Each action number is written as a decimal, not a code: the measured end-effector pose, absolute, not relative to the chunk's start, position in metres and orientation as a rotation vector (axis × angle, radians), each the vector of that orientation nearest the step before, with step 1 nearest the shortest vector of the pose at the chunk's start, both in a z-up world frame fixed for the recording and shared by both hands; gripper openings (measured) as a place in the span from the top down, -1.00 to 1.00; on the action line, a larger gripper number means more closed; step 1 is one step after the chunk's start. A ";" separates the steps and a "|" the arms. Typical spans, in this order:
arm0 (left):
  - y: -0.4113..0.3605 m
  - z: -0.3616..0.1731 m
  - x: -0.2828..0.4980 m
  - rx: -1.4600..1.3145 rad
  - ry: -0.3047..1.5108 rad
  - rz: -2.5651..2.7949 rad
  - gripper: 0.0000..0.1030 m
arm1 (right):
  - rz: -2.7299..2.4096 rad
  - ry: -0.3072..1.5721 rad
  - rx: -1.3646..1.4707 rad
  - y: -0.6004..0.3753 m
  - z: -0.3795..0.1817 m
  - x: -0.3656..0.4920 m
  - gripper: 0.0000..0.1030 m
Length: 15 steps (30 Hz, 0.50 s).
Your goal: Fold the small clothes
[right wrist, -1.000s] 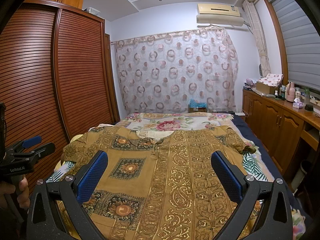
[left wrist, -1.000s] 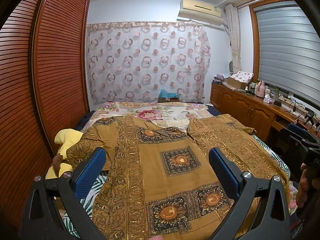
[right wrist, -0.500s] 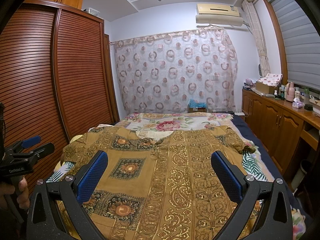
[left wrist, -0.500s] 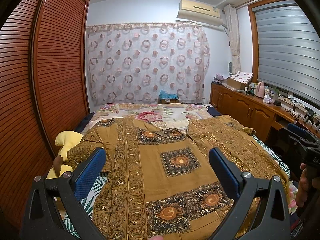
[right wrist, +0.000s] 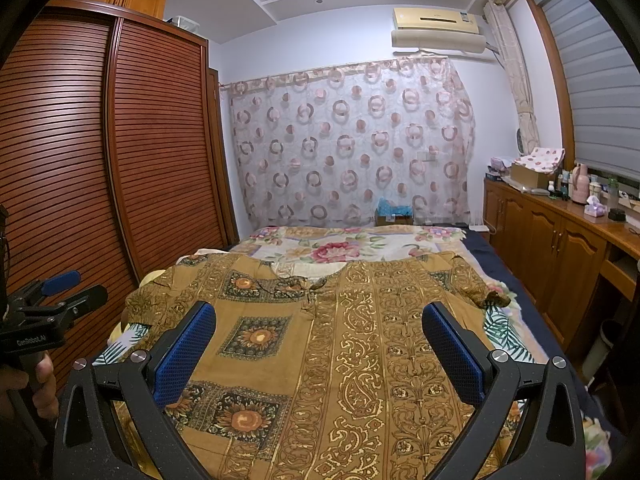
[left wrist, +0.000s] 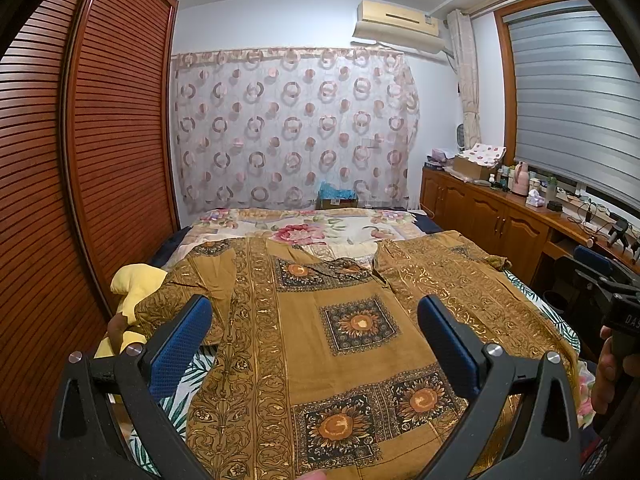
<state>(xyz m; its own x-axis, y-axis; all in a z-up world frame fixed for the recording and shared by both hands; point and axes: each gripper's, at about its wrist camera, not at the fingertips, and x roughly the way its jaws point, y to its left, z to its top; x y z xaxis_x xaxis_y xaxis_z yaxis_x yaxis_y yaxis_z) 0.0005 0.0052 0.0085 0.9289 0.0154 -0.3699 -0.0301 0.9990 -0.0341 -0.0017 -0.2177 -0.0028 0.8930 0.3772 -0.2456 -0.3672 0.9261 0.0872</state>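
Note:
A mustard-brown patterned shirt lies spread flat on the bed, collar toward the far end, sleeves out to both sides. It also shows in the right wrist view. My left gripper is open and empty, held above the shirt's lower left part. My right gripper is open and empty, held above the lower right part. The left gripper appears at the left edge of the right wrist view. The right gripper appears at the right edge of the left wrist view.
The bed has a floral cover at its far end. A yellow soft toy lies at the shirt's left. A slatted wardrobe stands on the left; wooden cabinets with bottles stand on the right. A curtain hangs behind.

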 end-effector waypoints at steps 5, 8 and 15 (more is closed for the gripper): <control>0.007 0.011 0.001 -0.038 0.378 0.024 -1.00 | 0.387 0.263 0.039 -0.218 -0.003 -0.002 -1.00; 0.006 0.011 0.000 -0.039 0.378 0.024 -1.00 | 0.388 0.262 0.040 -0.218 -0.002 -0.002 -1.00; 0.005 0.009 0.000 -0.036 0.377 0.024 -1.00 | 0.388 0.262 0.042 -0.218 -0.002 -0.002 -1.00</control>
<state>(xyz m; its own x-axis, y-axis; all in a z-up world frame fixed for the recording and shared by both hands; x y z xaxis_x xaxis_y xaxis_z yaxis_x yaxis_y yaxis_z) -0.0001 0.0048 0.0094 0.9296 0.0164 -0.3682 -0.0299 0.9991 -0.0309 -0.0019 -0.2181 -0.0021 0.8926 0.3791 -0.2441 -0.3684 0.9253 0.0900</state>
